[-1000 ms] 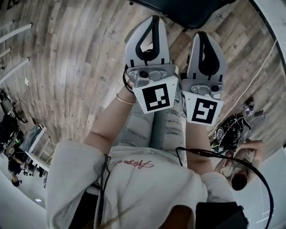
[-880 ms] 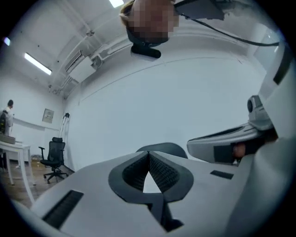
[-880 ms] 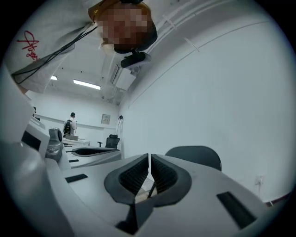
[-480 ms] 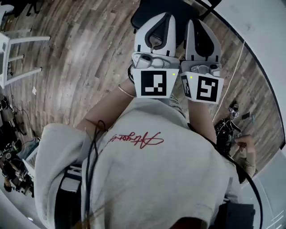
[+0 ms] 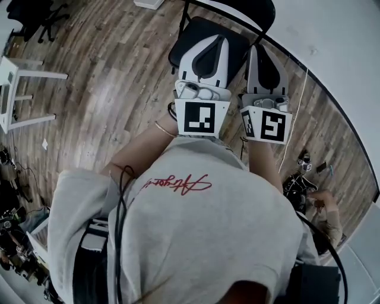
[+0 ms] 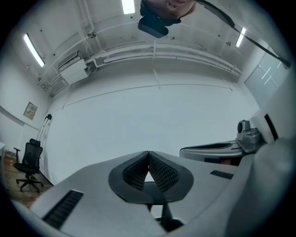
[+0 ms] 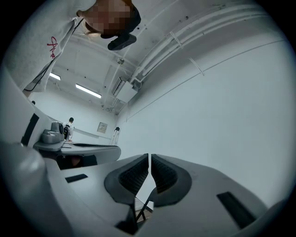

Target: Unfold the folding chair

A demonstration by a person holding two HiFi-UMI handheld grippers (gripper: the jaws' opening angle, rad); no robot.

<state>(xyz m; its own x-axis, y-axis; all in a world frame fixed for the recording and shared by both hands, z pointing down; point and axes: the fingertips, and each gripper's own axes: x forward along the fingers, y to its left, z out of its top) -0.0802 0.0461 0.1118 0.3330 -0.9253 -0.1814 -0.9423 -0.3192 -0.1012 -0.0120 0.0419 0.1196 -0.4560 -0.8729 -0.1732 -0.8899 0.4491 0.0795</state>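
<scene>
Left gripper (image 6: 148,155) is keeping its jaws pressed together at the tips with nothing caught in them, and it's pointing at a plain white wall (image 6: 152,106), with a black office chair (image 6: 27,163) sitting way off at the left edge. Right gripper (image 7: 150,159) is doing pretty much the same: jaws together except for a hairline slit, nothing in there either, also aimed at the wall. A bit of dark chair frame is peeking through low down behind its jaws. From the head view the two grippers are hanging side by side, just beside each other, marker cubes facing the camera. The folding chair (image 5: 184,35) is standing right in front of them and partly under them. Its black seat is lying flat and opened out, and its backrest (image 5: 255,9) is on the wall side. Can't tell from that view whether either gripper is touching the seat. The chair is standing on a wooden floor (image 5: 107,71) near the base of the wall. A small white table (image 5: 7,89) is standing well off to the left, and a person (image 5: 317,208) is crouching down at the lower right.
</scene>
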